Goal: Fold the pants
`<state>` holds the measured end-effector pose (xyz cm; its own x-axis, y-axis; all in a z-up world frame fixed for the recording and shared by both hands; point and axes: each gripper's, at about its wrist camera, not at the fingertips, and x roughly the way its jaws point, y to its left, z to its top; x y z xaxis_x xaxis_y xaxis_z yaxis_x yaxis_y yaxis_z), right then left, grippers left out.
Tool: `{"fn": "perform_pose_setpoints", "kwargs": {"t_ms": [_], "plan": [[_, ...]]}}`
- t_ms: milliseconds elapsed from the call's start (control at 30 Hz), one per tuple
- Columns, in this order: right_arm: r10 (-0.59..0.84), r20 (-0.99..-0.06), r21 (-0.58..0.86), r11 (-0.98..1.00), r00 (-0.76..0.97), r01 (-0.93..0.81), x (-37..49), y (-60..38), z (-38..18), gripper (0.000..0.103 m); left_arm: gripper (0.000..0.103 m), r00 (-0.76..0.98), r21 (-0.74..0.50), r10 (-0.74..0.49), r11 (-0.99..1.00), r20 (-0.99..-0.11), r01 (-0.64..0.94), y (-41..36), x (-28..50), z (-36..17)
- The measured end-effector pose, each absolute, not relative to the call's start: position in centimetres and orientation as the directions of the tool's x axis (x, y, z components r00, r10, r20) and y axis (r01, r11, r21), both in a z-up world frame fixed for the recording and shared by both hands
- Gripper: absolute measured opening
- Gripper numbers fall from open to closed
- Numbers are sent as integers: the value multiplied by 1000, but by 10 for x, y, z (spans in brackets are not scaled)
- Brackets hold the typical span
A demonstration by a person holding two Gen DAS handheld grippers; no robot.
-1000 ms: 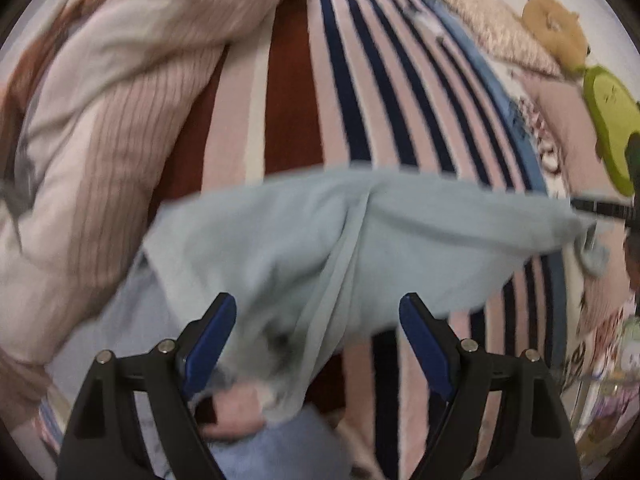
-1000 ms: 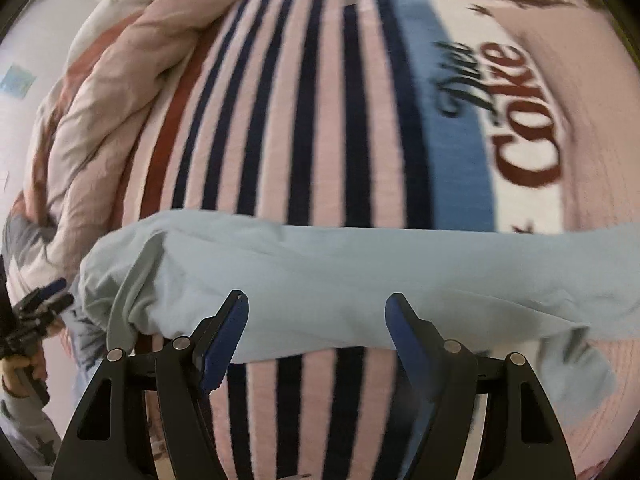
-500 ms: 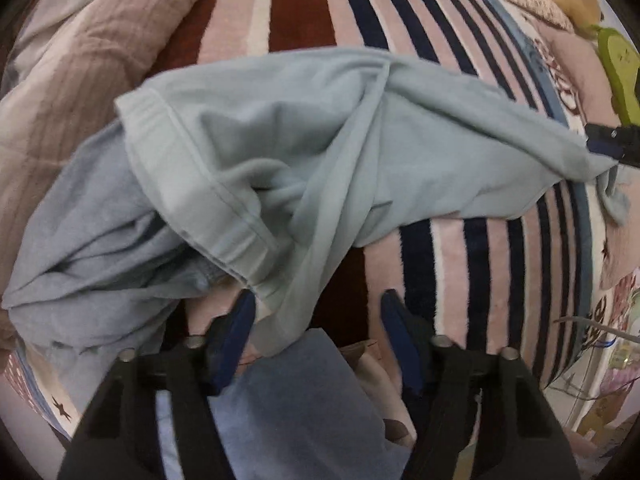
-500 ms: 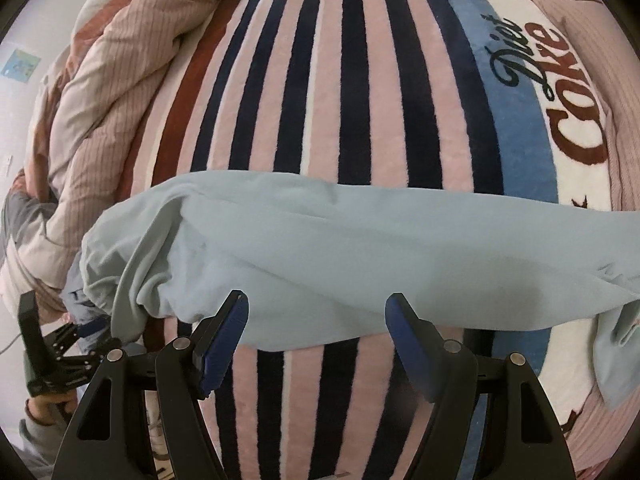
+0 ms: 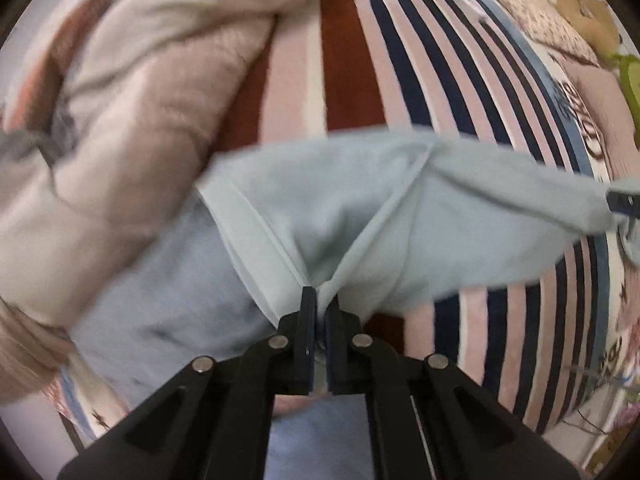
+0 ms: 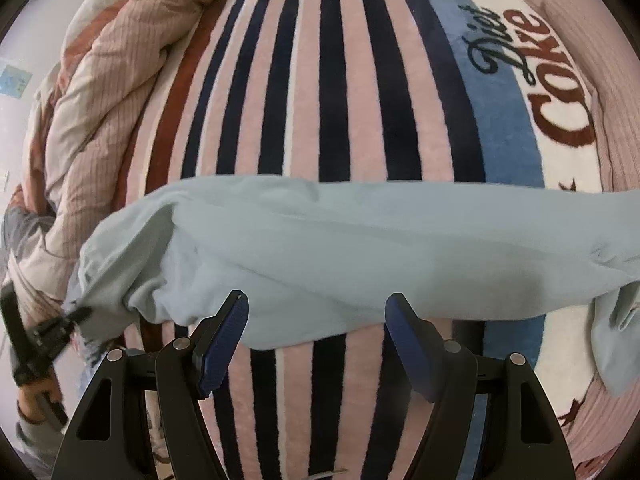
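Pale blue pants (image 6: 360, 240) lie stretched across a striped blanket (image 6: 332, 80), waistband at the left, legs running right. In the left wrist view the pants (image 5: 400, 208) bunch toward my left gripper (image 5: 320, 300), which is shut on the waistband fabric. The left gripper also shows in the right wrist view (image 6: 76, 316), at the pants' left end. My right gripper (image 6: 316, 316) is open and empty, just in front of the near edge of the pants' middle. It also shows in the left wrist view (image 5: 622, 200), at the pants' far right end.
A rumpled pink and beige duvet (image 6: 104, 92) lies along the left of the bed. Another blue-grey garment (image 5: 160, 300) lies under the waistband. Plush toys (image 5: 584, 12) and pillows sit at the far right. The blanket carries a Diet Coke print (image 6: 532, 72).
My left gripper has closed on the waistband, having been open half a second ago, and the view has shifted. The right gripper stays open near the pants' middle.
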<state>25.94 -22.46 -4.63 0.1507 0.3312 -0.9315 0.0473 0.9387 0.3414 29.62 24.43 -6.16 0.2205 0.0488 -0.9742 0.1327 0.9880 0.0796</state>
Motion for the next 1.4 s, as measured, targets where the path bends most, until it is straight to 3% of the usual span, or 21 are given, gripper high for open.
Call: {"fn": "perform_pose_setpoints", "kwargs": {"t_ms": [367,567,733,800,867,967,1033,1100,1200,1400], "plan": [[331,-932,341,939,150,46,279,-228,-59,67,1,343,161,104,977,-933,142,244,383,-34],[272,-953,272,962,136,-16,293,-225,-76,67,1,350,223,165,966,-922,134,247,421,-52],[222,-968,202,966,118,-165,304,-221,-94,67,4,289,243,200,962,-936,121,249,428,-83],[208,-974,179,951,94,-253,309,-218,-102,67,12,275,251,213,961,-938,113,249,425,-89],[198,-978,167,925,61,-341,311,-215,-110,67,34,271,238,203,966,-941,102,249,422,-90],[160,-987,150,888,-12,-434,309,-211,-122,66,45,284,204,169,974,-944,98,243,415,-81],[169,-984,177,873,-60,-455,306,-211,-125,43,48,303,199,162,976,-939,94,236,409,-71],[151,-985,173,856,-84,-488,299,-210,-123,32,49,318,176,141,981,-938,83,231,406,-63],[137,-986,164,835,-89,-526,289,-210,-118,5,49,334,136,102,987,-937,80,221,401,-53],[112,-994,86,856,20,-510,294,-221,-105,0,49,354,125,84,988,-931,96,200,396,-47]]}}
